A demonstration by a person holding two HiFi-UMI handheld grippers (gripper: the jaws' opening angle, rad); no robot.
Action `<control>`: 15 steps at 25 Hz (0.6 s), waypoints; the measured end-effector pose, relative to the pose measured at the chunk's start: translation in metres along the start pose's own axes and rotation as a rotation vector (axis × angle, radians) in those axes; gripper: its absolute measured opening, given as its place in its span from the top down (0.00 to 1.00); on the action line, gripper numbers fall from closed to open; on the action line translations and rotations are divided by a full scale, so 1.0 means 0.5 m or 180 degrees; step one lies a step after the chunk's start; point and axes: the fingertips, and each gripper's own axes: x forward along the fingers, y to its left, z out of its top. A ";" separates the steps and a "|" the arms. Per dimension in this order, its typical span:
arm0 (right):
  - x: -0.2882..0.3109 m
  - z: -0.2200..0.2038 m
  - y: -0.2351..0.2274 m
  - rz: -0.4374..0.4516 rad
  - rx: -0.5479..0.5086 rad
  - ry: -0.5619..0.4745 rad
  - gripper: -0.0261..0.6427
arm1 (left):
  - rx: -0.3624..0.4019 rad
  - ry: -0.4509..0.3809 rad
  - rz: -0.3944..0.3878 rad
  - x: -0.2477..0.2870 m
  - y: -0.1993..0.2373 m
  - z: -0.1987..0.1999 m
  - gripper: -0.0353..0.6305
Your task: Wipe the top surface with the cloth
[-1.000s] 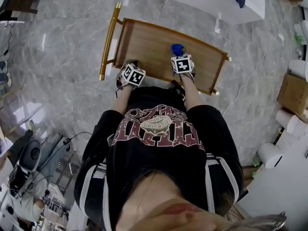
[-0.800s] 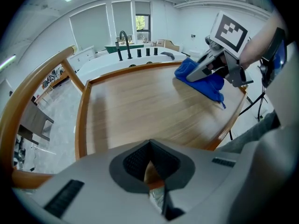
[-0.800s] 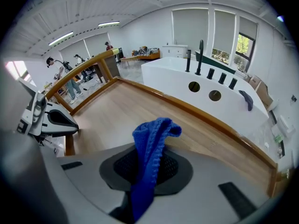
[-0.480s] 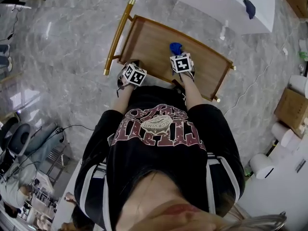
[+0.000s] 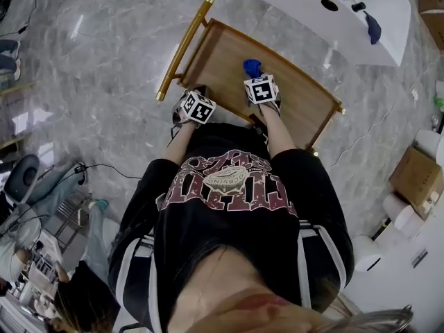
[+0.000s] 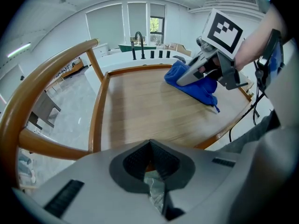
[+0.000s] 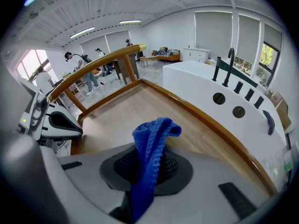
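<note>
The wooden top [image 5: 222, 57] of a cart with raised edges lies in front of me. My right gripper [image 5: 254, 76] is shut on a blue cloth [image 5: 252, 67], which hangs bunched over the middle of the top. In the right gripper view the cloth [image 7: 152, 146] stands up out of the jaws above the wood [image 7: 135, 104]. My left gripper [image 5: 191, 94] sits at the near left edge of the top, shut with nothing in it. The left gripper view shows the cloth [image 6: 196, 85] touching the wood [image 6: 140, 111] under the right gripper [image 6: 188, 77].
A gold handle bar [image 5: 184, 46] runs along the cart's left end. Behind the cart stands a white counter [image 5: 347, 19] with holes, black taps and a dark cloth [image 5: 372, 26]. Cardboard boxes and paper rolls [image 5: 416, 179] are at the right; people and cables are at the lower left.
The head view has swung, so the cart looks more turned. Both grippers hold nearly the same places over the top, with the cloth still in the right one.
</note>
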 end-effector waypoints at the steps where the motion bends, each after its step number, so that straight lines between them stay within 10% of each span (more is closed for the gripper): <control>1: 0.004 0.005 0.006 0.0019 -0.0029 -0.0002 0.86 | -0.0018 -0.0004 0.0002 -0.002 0.001 -0.003 0.87; 15: 0.041 0.046 0.066 0.0146 -0.0203 -0.0041 0.86 | -0.0190 -0.0144 -0.0025 -0.016 0.012 -0.019 0.87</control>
